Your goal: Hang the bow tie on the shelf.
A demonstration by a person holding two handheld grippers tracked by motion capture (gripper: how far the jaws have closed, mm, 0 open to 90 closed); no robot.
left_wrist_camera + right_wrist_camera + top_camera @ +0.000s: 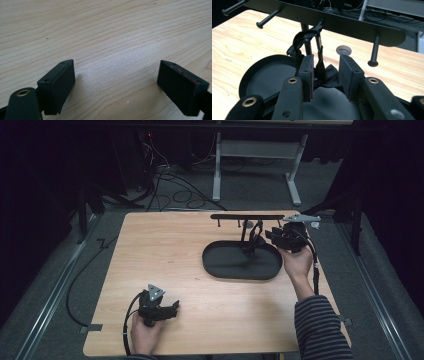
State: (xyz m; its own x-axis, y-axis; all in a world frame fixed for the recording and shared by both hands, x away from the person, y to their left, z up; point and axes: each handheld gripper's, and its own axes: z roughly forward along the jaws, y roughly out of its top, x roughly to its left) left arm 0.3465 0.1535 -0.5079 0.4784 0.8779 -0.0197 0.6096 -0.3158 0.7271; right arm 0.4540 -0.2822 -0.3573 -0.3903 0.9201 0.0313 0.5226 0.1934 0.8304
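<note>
Black strap [320,53] dangling from rack peg [305,27] between part-open right tongs [326,75], seemingly ungripped; close squarely before lifting; left tongs [115,82] wide, empty.

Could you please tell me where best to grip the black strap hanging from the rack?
Probably its hanging length below the peg: the black strap drops nearly straight there. Come level from the near side, where the right gripper already sits, jaws either side.

High overhead; claw cameras close above table [165,250]
</note>
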